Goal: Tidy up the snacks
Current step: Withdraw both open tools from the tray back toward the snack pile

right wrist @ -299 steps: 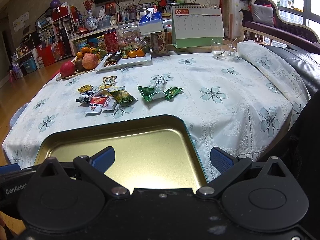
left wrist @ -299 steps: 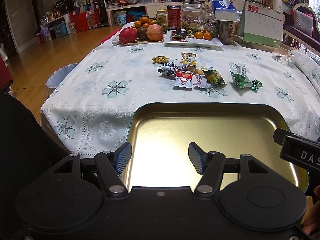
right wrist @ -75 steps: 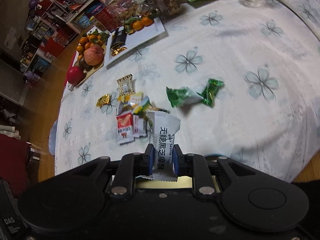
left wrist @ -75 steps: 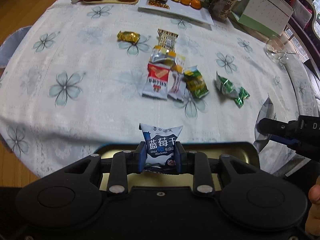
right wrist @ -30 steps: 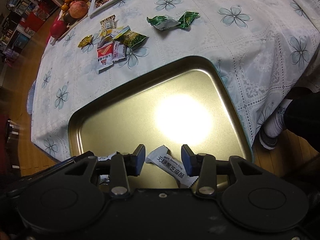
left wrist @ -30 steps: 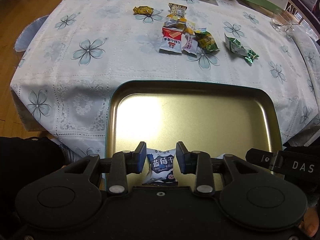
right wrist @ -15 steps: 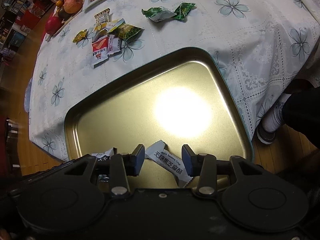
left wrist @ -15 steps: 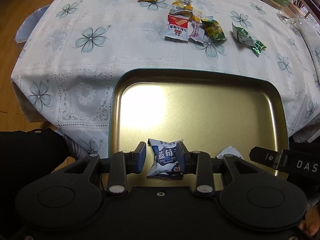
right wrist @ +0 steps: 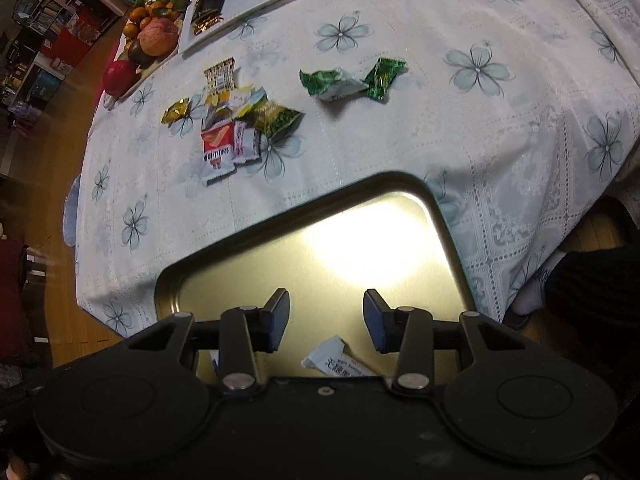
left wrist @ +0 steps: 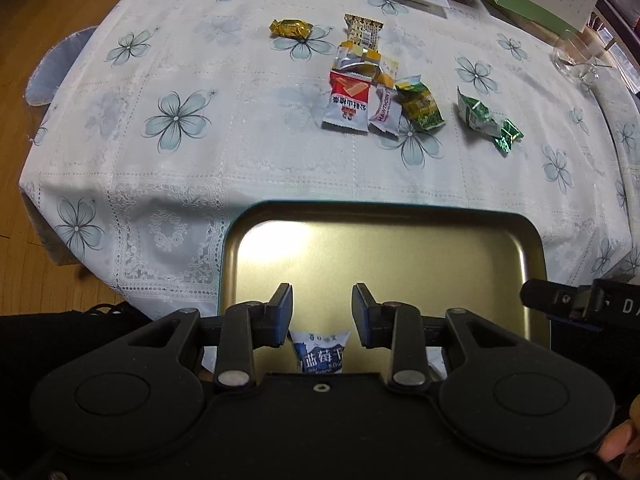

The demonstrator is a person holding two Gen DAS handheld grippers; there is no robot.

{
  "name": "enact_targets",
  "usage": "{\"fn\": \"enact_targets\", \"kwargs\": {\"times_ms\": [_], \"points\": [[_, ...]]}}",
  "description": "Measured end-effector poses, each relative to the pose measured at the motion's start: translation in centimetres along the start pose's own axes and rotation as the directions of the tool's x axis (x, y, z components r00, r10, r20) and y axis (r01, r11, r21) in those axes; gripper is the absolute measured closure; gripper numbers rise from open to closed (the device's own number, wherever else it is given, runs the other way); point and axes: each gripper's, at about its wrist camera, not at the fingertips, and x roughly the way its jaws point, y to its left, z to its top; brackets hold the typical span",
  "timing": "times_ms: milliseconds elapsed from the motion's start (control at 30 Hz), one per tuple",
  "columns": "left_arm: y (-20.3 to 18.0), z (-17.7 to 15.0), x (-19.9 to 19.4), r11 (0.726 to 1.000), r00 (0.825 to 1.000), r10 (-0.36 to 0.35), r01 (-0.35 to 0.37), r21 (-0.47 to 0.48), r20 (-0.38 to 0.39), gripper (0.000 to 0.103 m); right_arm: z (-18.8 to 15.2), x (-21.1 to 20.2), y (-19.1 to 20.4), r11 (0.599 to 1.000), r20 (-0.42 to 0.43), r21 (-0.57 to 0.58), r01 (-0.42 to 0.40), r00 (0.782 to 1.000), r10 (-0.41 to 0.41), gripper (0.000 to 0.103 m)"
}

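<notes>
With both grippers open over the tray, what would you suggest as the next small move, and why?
Probably send the left gripper forward to the red-and-white packet: the blueberry packet and sesame packet already lie in the gold tray, and that packet is the nearest one left.

Dim, fisheye-bent views; bright glare pools on the gold tray [left wrist: 536,240].

Blue packet [left wrist: 322,354] and white packet [right wrist: 335,356] lie in gold tray [left wrist: 400,224]; others heaped on cloth
</notes>
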Motion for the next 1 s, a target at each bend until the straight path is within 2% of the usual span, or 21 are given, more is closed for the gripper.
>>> {"fn": "enact_targets", "kwargs": {"times_ms": [200,300,400,533,767,1000], "points": [[0.0,3.4,-0.3,0.999,0.997,0.045,-0.046,0.006,0.054,0.06,5.1,-0.2,0.0,0.999,0.071,-0.031,0.031,0.997,-0.029,0.059],[-0.2,5.1,0.6,0.999,0.998,0.05,-0.051,0.018,0.047,0.06,7.4,1.2,-0.3,0.999,0.058,-0.017,0.036,0.998,-0.035,0.059],[-0.3,6.6,1.9,0.997,0.997,0.064,-0.065,0.028,0.039,0.06,9.0,3.2,-0.8,0.997,0.046,0.011,0.076,0.996,-0.077,0.059],[-0.6,7.9,3.8,0.996,0.997,0.068,-0.069,0.051,0.02,0.06,9.7,6.1,-1.9,0.987,0.018,0.044,0.152,0.988,-0.153,0.059],[-0.4,7.7,7.3,0.995,0.995,0.072,-0.067,0.068,-0.067,0.06,9.6,8.7,-2.9,0.975,-0.053,0.039,0.219,0.975,-0.217,0.059],[0.4,7.1,8.4,0.996,0.991,0.078,-0.072,0.053,-0.113,0.06,9.1,8.7,-3.7,0.973,-0.047,0.044,0.229,0.973,-0.227,0.057]]}}
